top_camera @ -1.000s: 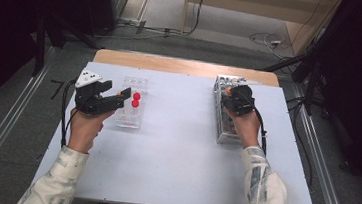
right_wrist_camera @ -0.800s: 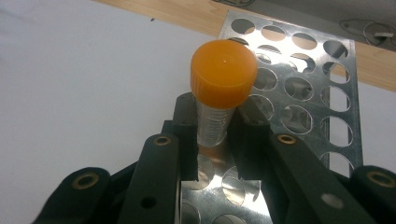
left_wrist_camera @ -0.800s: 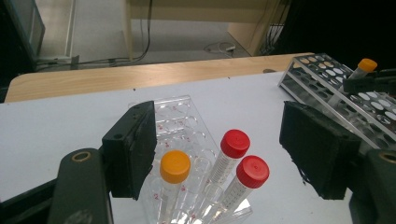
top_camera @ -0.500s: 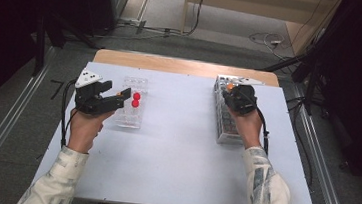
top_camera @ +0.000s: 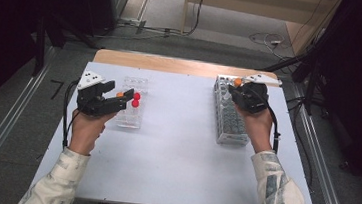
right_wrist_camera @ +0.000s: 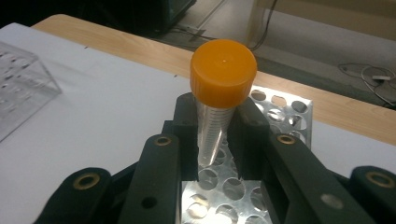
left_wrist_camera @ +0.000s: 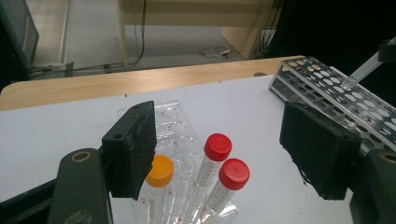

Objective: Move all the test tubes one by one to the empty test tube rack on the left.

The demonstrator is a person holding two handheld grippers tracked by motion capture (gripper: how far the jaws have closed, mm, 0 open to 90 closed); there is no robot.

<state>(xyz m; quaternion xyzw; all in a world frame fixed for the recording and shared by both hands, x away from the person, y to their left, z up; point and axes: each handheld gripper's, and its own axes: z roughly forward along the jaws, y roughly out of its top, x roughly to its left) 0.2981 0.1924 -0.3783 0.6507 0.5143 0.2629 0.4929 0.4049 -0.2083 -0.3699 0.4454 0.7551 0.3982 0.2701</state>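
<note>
The right gripper view shows what the high view barely resolves: the right gripper point(right_wrist_camera: 218, 135) has its two black jaws pressed narrow against the clear body of an orange-capped tube point(right_wrist_camera: 220, 93), held upright just above the holes of the metal rack point(right_wrist_camera: 280, 109). In the high view the same right gripper point(top_camera: 243, 90) sits over the far end of that rack point(top_camera: 229, 127), at the right side of the table, and the tube's cap is a small orange dot point(top_camera: 237, 81).

The left gripper view gives the left side in detail: the left gripper point(left_wrist_camera: 224, 154) has its jaws standing wide, with nothing pressed between the pads, just above a clear plastic rack point(left_wrist_camera: 173, 126). In that rack stand three capped tubes: two red-capped tubes point(left_wrist_camera: 218, 147) and one more orange-capped one point(left_wrist_camera: 159, 170) next to the left jaw. In the high view the left gripper point(top_camera: 128, 97) hovers at this clear rack point(top_camera: 129, 119), on the left of the table, well apart from the metal rack.

The table point(top_camera: 173, 156) has a pale, bluish-white top with a wooden strip point(top_camera: 172, 63) along its far edge. Beyond it lie a grey floor with loose cables point(top_camera: 166, 30) and dark equipment at both sides.

Counted: two racks, four tubes, two orange caps, two red caps.
</note>
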